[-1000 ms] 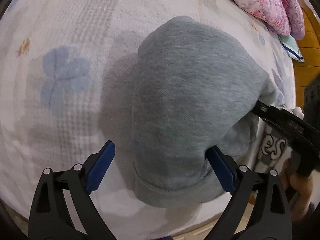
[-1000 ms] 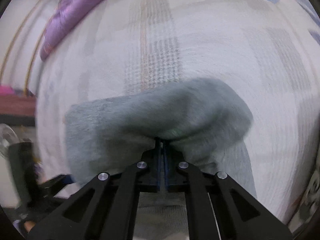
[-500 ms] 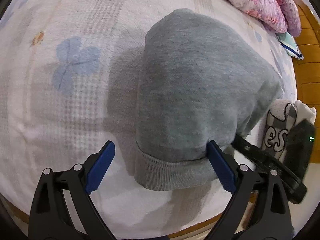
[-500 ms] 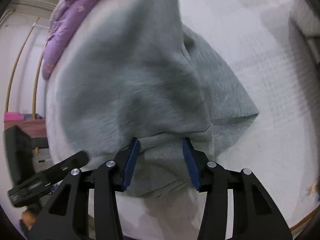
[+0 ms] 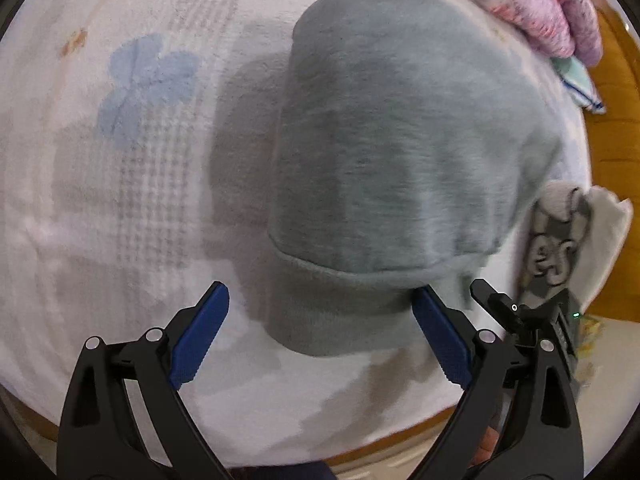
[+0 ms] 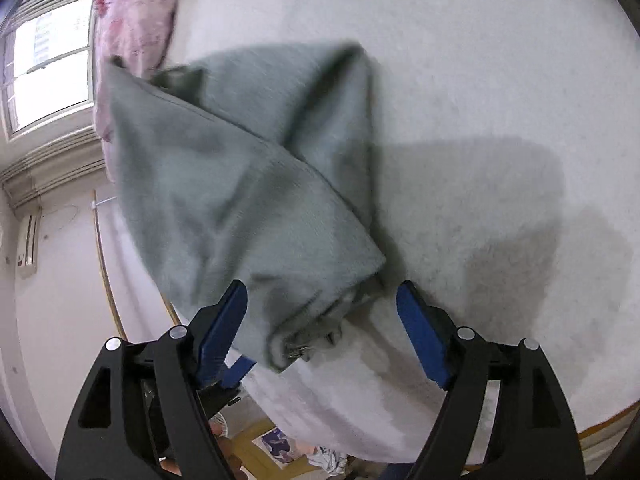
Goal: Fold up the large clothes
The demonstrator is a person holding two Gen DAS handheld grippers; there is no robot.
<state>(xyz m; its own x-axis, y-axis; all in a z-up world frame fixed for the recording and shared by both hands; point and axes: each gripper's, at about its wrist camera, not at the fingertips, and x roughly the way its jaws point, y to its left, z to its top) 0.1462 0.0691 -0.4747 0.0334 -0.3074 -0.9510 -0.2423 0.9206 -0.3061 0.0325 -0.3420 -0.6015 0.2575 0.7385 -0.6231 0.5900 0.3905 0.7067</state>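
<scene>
A: Where is the garment?

B: The grey fleece sweatshirt [image 5: 400, 128] lies bunched in a folded heap on the bed [image 5: 120, 200], which wears a pale plush blanket with a blue flower print. Its ribbed hem [image 5: 340, 312] faces the left gripper [image 5: 322, 312].

A: And that gripper's jaws?

B: Spread wide, gripping nothing. The blue pad of one finger [image 5: 438, 340] touches the hem's edge or sits just beside it; I cannot tell which. The other pad is well clear of the cloth, over bare blanket.

A: The right gripper [image 6: 322, 312]?

B: Its jaws are also apart and empty. From the right wrist view the sweatshirt [image 6: 248, 184] runs up and away from the pads, a folded corner with a small metal piece, blurred, lying between them on the bed [image 6: 500, 100].

A: Anything else nearby?

B: A pink floral quilt [image 5: 540, 8] at the far edge of the bed, and a white and grey patterned cloth [image 5: 568, 240] just beside the sweatshirt. In the right wrist view, a bright window [image 6: 44, 52] shows at the left.
</scene>
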